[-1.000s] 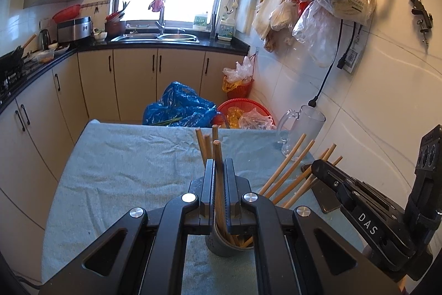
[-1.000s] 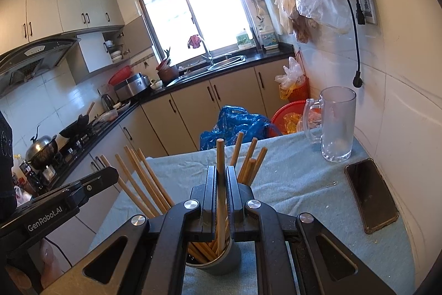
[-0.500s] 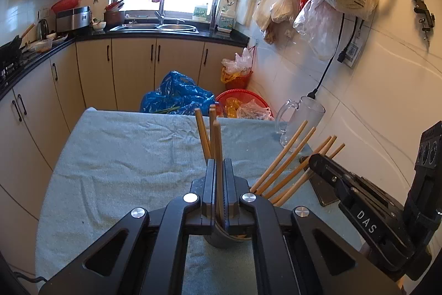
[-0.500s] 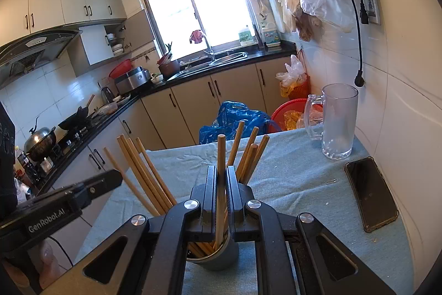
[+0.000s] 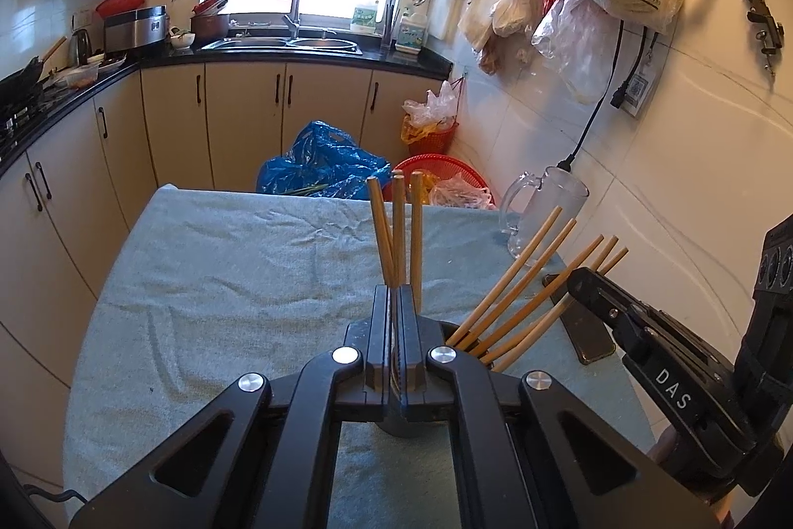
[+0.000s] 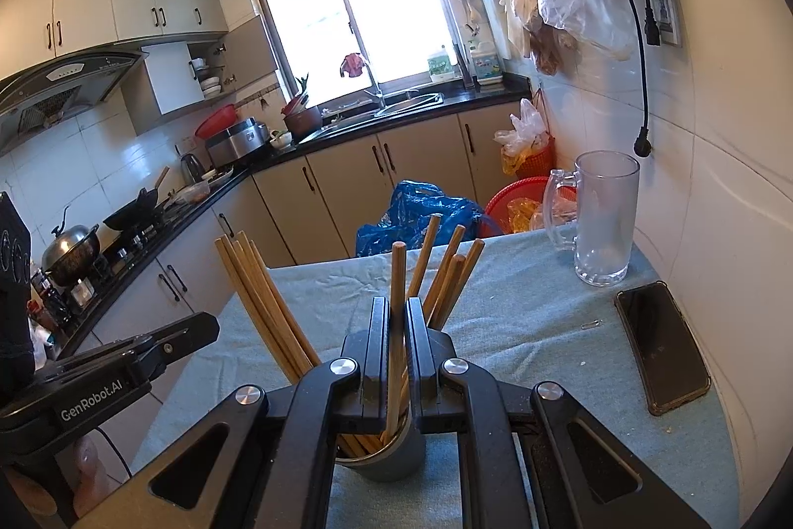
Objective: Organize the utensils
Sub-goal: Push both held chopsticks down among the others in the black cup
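A grey cup (image 6: pixel 391 454) stands on the blue-grey tablecloth (image 5: pixel 238 281) and holds several wooden chopsticks (image 6: pixel 262 301). My left gripper (image 5: pixel 396 296) is shut on a chopstick (image 5: pixel 398 226) that stands in the cup (image 5: pixel 401 427); two more stand upright beside it. My right gripper (image 6: pixel 396 311) is shut on one chopstick (image 6: pixel 396 281) whose lower end is inside the cup. More chopsticks fan out to the right (image 5: pixel 525 281). Each gripper shows in the other's view: right (image 5: pixel 644 340), left (image 6: pixel 124 360).
A glass mug (image 6: pixel 599 216) stands at the table's far right by the wall. A black phone (image 6: pixel 661 345) lies near the right edge. A blue bag (image 5: pixel 322 167) and red baskets (image 5: pixel 441 167) sit on the floor beyond the table.
Both grippers have stayed shut on their chopsticks over the cup. The left view has shifted a little; the upright chopsticks by the left gripper stand more apart now.
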The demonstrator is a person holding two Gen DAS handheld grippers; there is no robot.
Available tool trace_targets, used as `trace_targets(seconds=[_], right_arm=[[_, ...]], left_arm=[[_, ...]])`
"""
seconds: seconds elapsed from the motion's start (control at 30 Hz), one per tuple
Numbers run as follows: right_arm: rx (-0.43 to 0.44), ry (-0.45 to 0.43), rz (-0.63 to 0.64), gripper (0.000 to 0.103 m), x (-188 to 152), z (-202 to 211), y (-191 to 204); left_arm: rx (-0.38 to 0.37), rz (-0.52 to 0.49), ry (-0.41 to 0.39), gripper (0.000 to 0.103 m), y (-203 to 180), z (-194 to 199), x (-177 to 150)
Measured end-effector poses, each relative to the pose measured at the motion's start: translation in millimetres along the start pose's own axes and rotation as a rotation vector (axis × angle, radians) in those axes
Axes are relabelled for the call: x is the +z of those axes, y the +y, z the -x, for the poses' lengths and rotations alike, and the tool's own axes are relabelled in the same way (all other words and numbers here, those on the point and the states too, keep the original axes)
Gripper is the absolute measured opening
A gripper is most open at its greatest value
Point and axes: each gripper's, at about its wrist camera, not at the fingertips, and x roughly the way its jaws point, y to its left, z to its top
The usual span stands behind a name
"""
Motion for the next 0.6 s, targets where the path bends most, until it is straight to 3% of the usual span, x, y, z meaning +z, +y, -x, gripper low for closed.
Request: trace_targets(seconds=[0.17, 0.23, 0.3, 0.47, 0.53, 0.6], right_arm=[[0.002, 0.000, 0.002, 0.008, 0.3, 0.1, 0.4], [0.006, 0.001, 0.002, 0.008, -0.9, 1.3, 1.1], [0.010, 0.002, 0.002, 0.008, -1.4, 1.4, 0.8], [0.018, 0.005, 0.011, 0.008, -2.1, 2.3, 2.6], [0.021, 0.006, 0.011, 0.008, -2.3, 2.1, 2.6], [0.022, 0.005, 0.010, 0.008, -1.3, 1.8, 3.0]], left_arm=[[-0.016, 0.011, 0.028, 0.006, -2.6, -10.2, 4.4], [-0.035, 0.017, 0.038, 0.035, -3.5, -17.0, 8.3], [-0.043, 0.031, 0.014, 0.041, -2.5, -19.5, 11.7], [-0.024, 0.020, -0.024, 0.039, -1.3, -27.3, 22.5], [-0.022, 0.018, -0.019, 0.019, -0.1, -32.6, 26.0], [-0.032, 0.021, 0.002, 0.006, 1.0, -38.6, 28.1]])
